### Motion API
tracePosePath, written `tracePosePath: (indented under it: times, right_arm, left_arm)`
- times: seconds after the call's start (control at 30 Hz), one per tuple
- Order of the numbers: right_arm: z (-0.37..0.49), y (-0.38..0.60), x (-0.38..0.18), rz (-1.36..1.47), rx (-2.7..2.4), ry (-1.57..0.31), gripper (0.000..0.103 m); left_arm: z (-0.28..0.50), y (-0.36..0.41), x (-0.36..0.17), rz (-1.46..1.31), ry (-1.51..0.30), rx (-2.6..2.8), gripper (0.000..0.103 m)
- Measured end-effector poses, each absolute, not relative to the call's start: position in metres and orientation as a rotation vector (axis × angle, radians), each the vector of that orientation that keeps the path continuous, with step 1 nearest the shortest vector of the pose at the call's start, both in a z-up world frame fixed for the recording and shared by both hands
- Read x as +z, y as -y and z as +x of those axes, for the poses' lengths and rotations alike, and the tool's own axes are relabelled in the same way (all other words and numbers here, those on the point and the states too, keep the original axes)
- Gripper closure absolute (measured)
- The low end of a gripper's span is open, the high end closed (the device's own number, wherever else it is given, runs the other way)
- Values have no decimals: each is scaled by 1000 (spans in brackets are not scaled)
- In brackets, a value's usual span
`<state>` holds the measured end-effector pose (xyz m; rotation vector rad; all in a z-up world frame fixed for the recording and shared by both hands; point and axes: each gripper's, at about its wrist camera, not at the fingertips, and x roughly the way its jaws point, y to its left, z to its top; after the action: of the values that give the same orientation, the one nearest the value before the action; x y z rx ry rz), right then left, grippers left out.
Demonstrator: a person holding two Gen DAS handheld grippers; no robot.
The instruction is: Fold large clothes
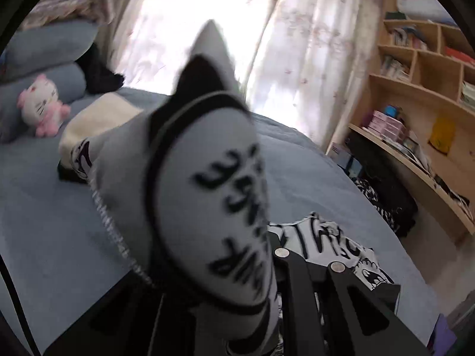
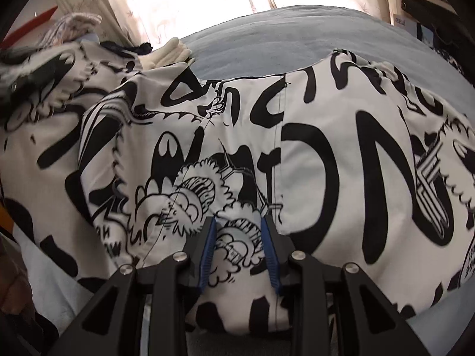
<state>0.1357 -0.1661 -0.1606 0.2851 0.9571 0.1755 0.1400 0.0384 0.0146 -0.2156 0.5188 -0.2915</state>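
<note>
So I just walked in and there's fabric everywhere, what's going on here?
A person is folding a large black-and-white printed garment on a blue bed, with a handheld gripper in each hand. The left gripper is shut on a part of the cloth and holds it up off the bed, close to its camera. The right gripper has a bunched fold between its blue fingers, low on the spread fabric. The fold isn't finished yet.

Shirt [image 2: 326, 154] white, black cartoon print; bed [image 1: 53, 207] grey-blue; plush [image 1: 40, 105] pink-white; curtain [image 1: 311, 44] pale floral; pads [image 2: 207, 249] blue.
</note>
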Motion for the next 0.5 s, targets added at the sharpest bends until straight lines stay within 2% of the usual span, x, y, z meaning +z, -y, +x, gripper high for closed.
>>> tracePosePath:
  times: [0.33, 0.5]
  right_arm:
    - [101, 195, -165, 474, 261, -944, 72]
    - [80, 238, -160, 667, 351, -933, 72]
  left_arm:
    - [131, 49, 30, 11, -521, -400, 92]
    - [130, 88, 27, 91, -531, -450, 92]
